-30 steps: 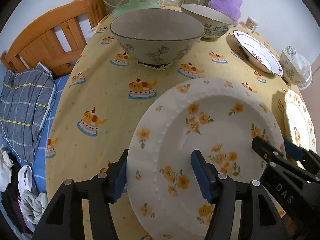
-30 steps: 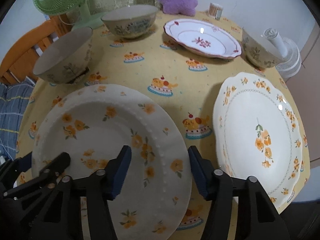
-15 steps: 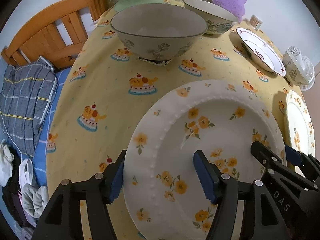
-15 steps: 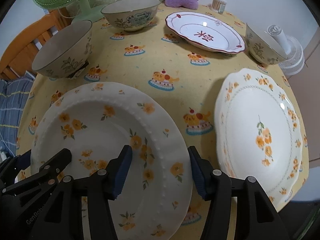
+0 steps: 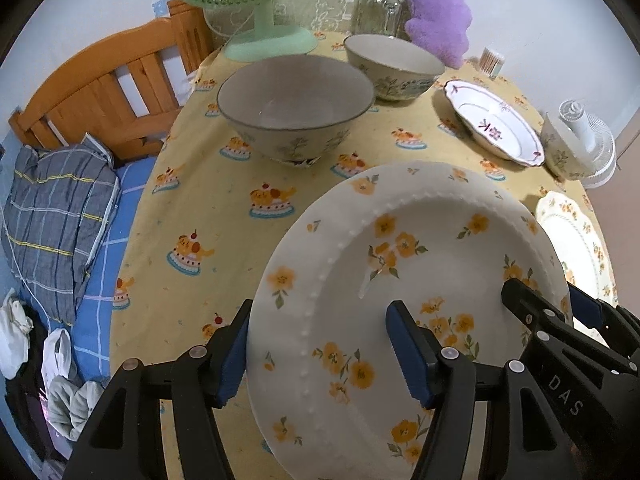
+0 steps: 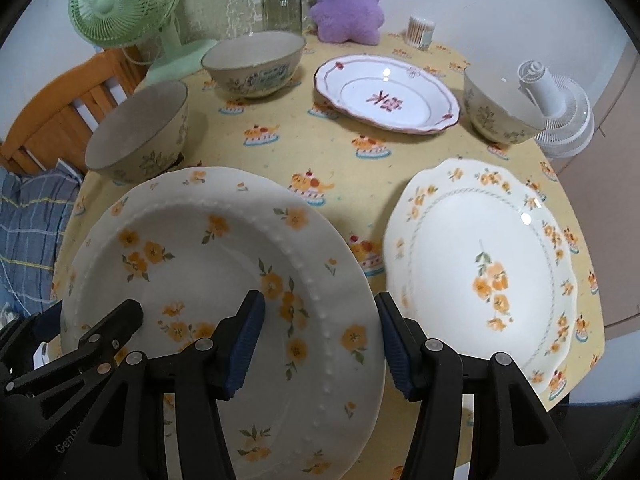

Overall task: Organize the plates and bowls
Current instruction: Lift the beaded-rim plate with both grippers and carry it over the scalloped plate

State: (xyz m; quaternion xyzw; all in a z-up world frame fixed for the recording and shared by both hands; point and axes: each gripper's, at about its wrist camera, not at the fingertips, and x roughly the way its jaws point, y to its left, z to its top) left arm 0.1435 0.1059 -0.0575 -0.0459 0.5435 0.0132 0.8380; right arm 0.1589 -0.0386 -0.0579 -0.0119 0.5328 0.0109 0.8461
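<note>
Beaded plate (image 5: 404, 280) with orange flowers sits at the near edge of the desk (image 5: 224, 240), over the yellow cake-print cloth; whether it rests on the cloth or is raised off it cannot be told. Left tongs (image 5: 324, 352) straddle its left rim: one blue pad (image 5: 234, 356) outside the rim, the other (image 5: 406, 350) over the plate's well, with a wide span between them, not clenched; contact with the plate cannot be told. Right tongs (image 6: 318, 340) straddle the right rim the same way, one pad (image 6: 244, 340) over the well, the other (image 6: 394, 344) outside the rim, likewise spread. Each view shows the other tongs at the plate's opposite side. Scalloped plate (image 6: 484, 264) with orange sprigs lies flat just right of the beaded plate, a strip of cloth between them. Grey-lined bowl (image 5: 296, 108) stands beyond the beaded plate, on the left. Second bowl (image 6: 254, 64) farther back, near the green fan (image 6: 124, 4). Red-trimmed plate (image 6: 386, 94) at the far middle; small bowl (image 6: 502, 108) to its right, touching a white fan (image 6: 560, 112). Glass jar (image 6: 281, 4), purple plush (image 6: 346, 4) and cotton swab tub (image 6: 420, 30) along the far edge. Wooden bed frame (image 5: 108, 84) and plaid pillow (image 5: 52, 216) left of the desk.
</note>
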